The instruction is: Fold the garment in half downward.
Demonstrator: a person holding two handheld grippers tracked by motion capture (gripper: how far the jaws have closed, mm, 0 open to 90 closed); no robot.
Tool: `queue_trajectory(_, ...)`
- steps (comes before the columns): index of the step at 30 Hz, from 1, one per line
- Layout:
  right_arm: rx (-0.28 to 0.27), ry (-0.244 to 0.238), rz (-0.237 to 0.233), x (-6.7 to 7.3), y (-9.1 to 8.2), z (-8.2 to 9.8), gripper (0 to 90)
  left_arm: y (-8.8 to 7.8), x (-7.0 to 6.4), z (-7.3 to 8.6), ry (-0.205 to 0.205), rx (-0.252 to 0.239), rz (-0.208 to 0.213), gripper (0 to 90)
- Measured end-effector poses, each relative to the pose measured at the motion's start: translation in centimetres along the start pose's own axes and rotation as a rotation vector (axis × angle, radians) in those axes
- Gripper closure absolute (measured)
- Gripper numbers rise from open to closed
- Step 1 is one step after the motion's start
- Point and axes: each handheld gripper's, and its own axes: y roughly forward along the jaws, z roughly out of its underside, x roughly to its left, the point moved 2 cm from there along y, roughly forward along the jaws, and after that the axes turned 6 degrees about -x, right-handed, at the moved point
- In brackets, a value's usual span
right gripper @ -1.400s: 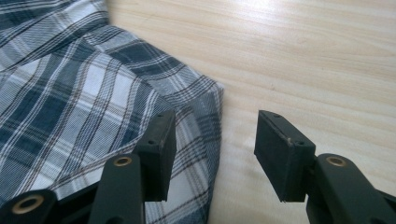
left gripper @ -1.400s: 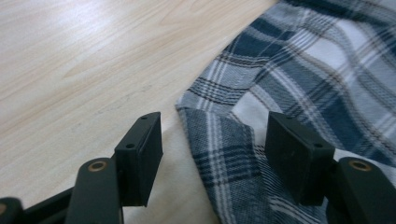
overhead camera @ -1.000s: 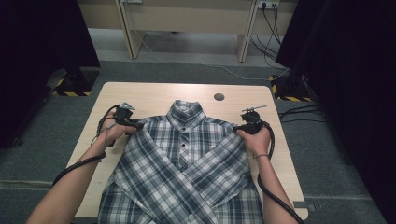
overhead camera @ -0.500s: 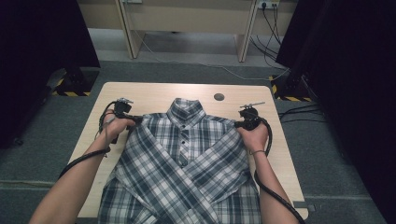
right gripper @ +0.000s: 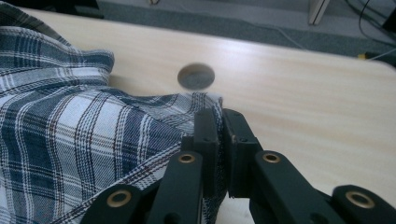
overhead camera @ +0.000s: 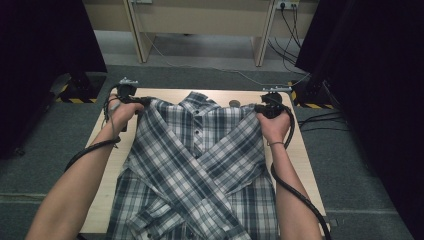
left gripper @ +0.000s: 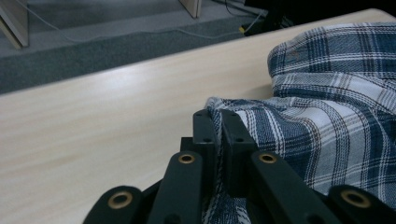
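Note:
A blue-and-white plaid shirt (overhead camera: 200, 165) lies front up on the pale wooden table (overhead camera: 302, 150), sleeves crossed over its chest. My left gripper (overhead camera: 142, 101) has just been closing and is now shut on the shirt's left shoulder edge, with cloth pinched between its jaws. In the left gripper view the gripper (left gripper: 218, 116) holds the fabric (left gripper: 327, 126) above the tabletop. My right gripper (overhead camera: 256, 107) has likewise just been closing and is shut on the other shoulder. The right gripper view shows that gripper (right gripper: 219, 116) biting the plaid hem (right gripper: 84, 126).
A round grey cable hole (overhead camera: 234, 103) sits in the table behind the collar, also visible as a grommet (right gripper: 196, 76) beyond the right jaws. Black curtains flank both sides. Desk legs and floor cables (overhead camera: 280, 30) lie past the far edge.
Both hands have risen and shifted toward the table's far edge. The jaws closed on the shirt's shoulders, and the top of the shirt has been pulled up with them.

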Motion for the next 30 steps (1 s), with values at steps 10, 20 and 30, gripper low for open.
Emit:
queue_trajectory(10,-0.09,0.001,0.013,0.0,-1.6,-5.0,85.6,-1.6,0.1,-4.8,-0.002,-0.114,-0.027,85.4)
queue_trajectory(20,-0.167,0.006,0.024,0.1,-3.0,-8.9,85.7,-3.2,0.2,-8.9,0.014,-0.197,-0.04,85.5)
queue_trajectory(30,-0.217,-0.014,0.032,0.7,-4.4,-12.5,85.7,-4.5,0.2,-12.1,0.036,-0.246,-0.069,85.5)
